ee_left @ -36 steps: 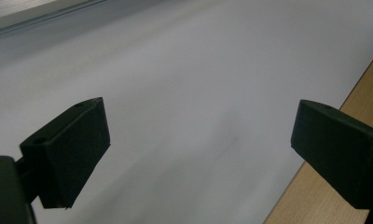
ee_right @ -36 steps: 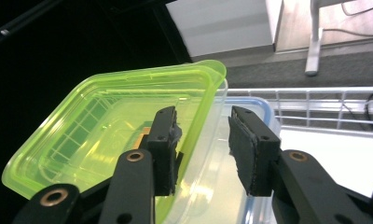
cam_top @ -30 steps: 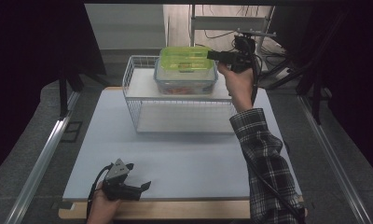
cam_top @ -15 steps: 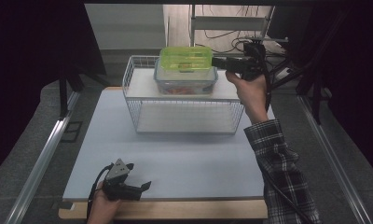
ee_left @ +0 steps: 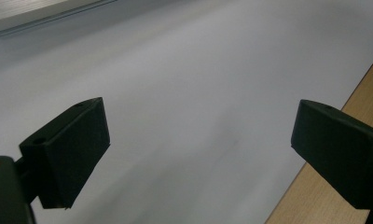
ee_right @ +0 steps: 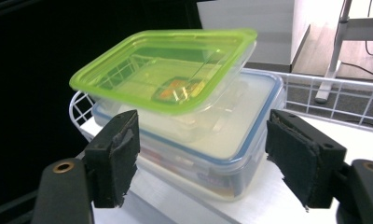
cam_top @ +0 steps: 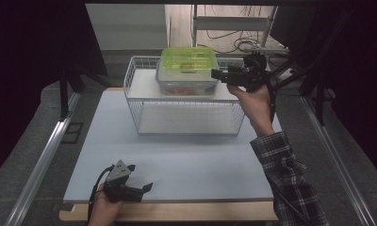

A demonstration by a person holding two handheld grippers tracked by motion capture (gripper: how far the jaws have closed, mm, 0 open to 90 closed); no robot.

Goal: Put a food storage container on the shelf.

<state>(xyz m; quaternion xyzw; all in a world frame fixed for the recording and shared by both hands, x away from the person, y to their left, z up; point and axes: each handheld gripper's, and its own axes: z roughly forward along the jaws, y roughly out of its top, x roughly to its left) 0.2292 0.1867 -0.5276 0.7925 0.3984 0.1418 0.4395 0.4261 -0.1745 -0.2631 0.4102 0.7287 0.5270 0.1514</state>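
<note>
A clear box with a green lid (cam_top: 189, 59) (ee_right: 166, 70) sits tilted on a larger clear box with a blue-rimmed lid (cam_top: 186, 85) (ee_right: 222, 158). Both rest on the white top shelf of a wire basket rack (cam_top: 186, 120). My right gripper (cam_top: 216, 74) (ee_right: 203, 135) hovers just right of the boxes, pointing at them. Its jaws have just been opening and stand open, with the boxes ahead of them and nothing pressed between the pads. My left gripper (cam_top: 146, 188) (ee_left: 198, 135) rests open at the near left of the white mat (cam_top: 186, 160), with nothing between its jaws.
The rack stands at the far middle of the mat, which lies on a wooden table (cam_top: 177, 212) (ee_left: 362, 93). A metal rail (cam_top: 45, 160) runs along the left side. Cables and a stand (cam_top: 233, 28) lie beyond the rack.
My right gripper has drawn back from the green lid's right edge, a little right and nearer, and its jaws have spread wider. The left gripper has stayed put.
</note>
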